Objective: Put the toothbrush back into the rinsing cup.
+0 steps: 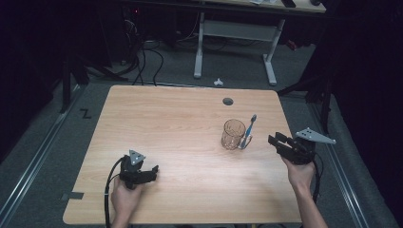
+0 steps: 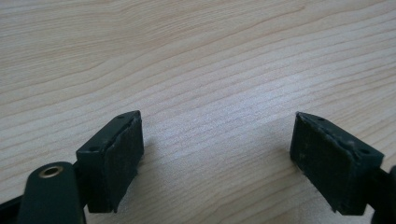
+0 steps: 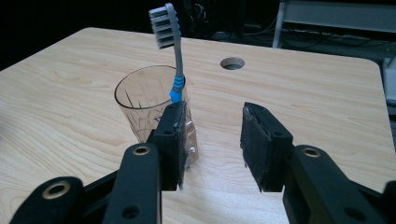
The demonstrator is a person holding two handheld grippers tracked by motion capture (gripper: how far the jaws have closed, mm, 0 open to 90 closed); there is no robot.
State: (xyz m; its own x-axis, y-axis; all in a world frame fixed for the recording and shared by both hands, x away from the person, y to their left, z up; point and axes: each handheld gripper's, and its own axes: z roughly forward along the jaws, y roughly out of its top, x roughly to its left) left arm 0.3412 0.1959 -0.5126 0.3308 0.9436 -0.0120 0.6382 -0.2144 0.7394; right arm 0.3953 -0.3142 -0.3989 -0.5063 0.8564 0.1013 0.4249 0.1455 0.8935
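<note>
Both grippers' jaws spread, right gripper (image 3: pixel 212 140) near clear glass (image 3: pixel 142 105) with leaning grey-blue toothbrush (image 3: pixel 173 51).

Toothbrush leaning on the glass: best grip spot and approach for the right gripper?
Grip the toothbrush on its grey neck above the blue band, below the bristles. It stands nearly upright outside the glass, leaning on the rim, so that part is clear. Bring the right gripper, jaws open, in from the glass-free side, probably level.
</note>
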